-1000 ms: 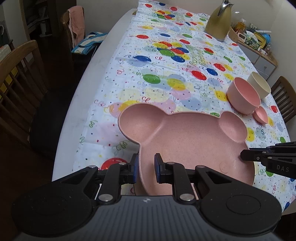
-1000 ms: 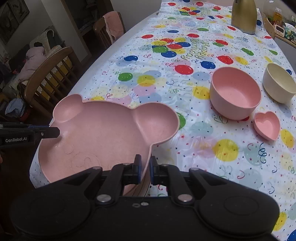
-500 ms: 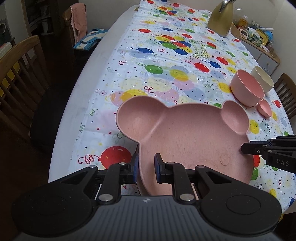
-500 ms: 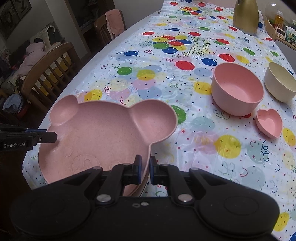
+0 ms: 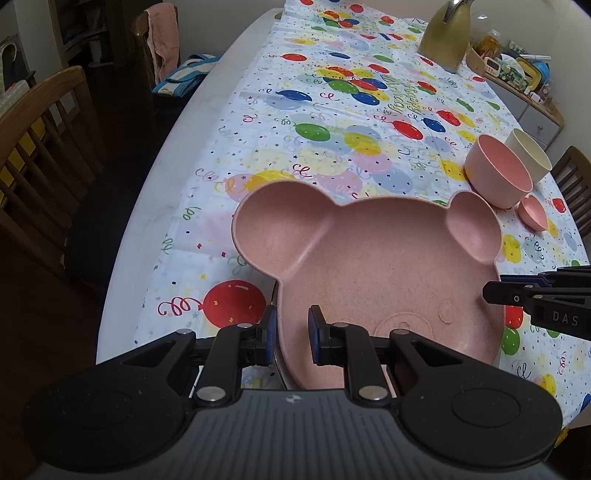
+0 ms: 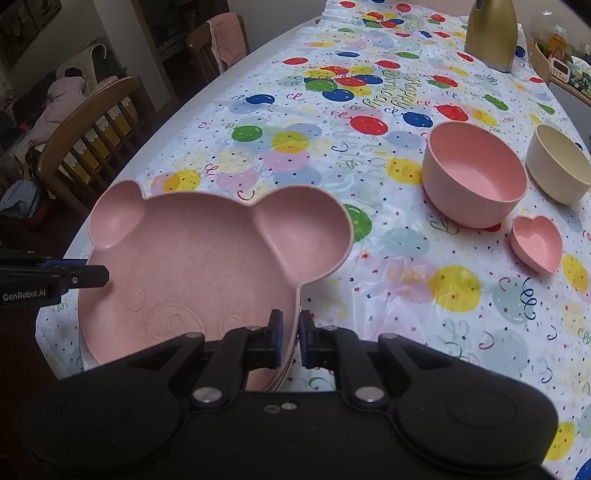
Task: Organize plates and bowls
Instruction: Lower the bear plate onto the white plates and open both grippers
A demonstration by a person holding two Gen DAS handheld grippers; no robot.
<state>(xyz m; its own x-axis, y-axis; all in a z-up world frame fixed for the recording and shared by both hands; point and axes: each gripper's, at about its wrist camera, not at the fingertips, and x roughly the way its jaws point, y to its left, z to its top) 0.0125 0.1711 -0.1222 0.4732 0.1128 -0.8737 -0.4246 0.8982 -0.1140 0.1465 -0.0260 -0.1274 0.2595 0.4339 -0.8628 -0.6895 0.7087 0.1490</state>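
Two grippers are being held at opposite edges of one bear-shaped pink plate [image 5: 373, 266]. Its left rim is being clamped between the narrowly spaced blue pads of the left gripper [image 5: 291, 334]. At the right rim, the jaws of the right gripper [image 6: 290, 339] are being eased apart, with the plate's edge lying between them and the pads seemingly still being pressed against it. The plate is being kept near the table's [image 5: 173, 155] near edge, over a balloon-patterned tablecloth [image 6: 332, 155], on top of what looks like another dish underneath. Further right, a pink bowl [image 6: 474, 173], a cream bowl [image 6: 557, 162] and a small heart-shaped pink dish [image 6: 537, 242] are being left standing close together. A gold jug [image 6: 491, 33] is being kept at the far end.
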